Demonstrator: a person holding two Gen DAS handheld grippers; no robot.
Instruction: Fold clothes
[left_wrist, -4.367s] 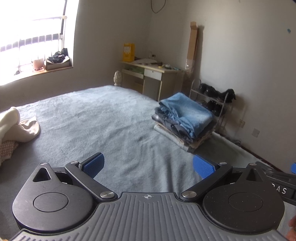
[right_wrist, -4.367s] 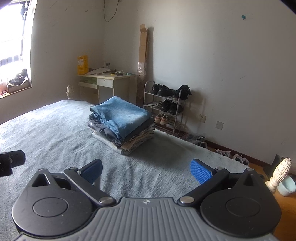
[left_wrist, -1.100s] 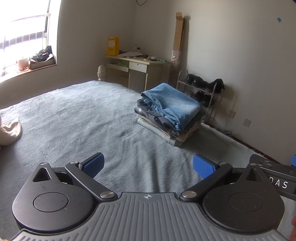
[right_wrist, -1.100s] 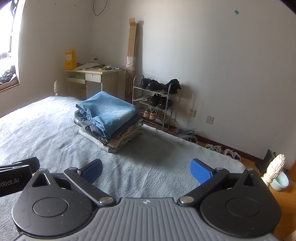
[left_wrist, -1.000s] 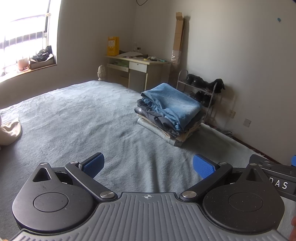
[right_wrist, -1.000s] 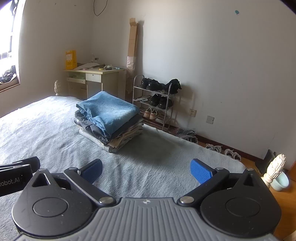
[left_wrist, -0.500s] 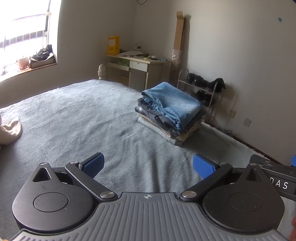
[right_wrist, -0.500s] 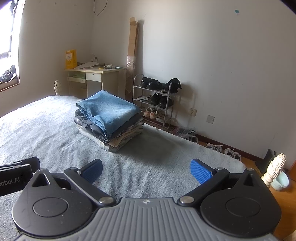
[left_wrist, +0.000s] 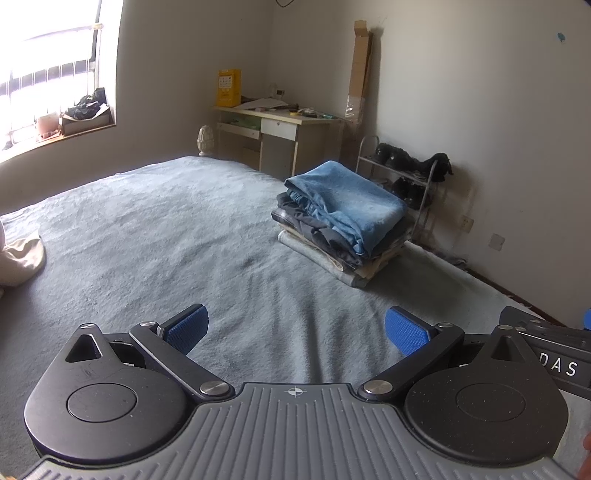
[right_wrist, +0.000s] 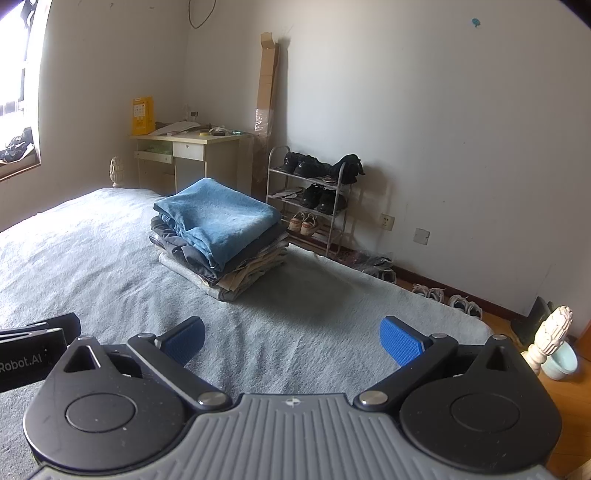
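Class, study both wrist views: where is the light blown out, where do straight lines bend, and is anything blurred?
Left wrist view: the window is overexposed to white; the wall edge beside it curves from fisheye distortion. Right wrist view: glare only at the far left edge; the folded stack casts a soft shadow on the bed. Both views look sharp.

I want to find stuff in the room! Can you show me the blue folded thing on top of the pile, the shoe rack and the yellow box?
blue folded cloth (right_wrist: 221, 214), right wrist view, middle of its top face.
shoe rack (right_wrist: 273, 173), right wrist view, left metal post.
yellow box (left_wrist: 228, 88), left wrist view, its front face.
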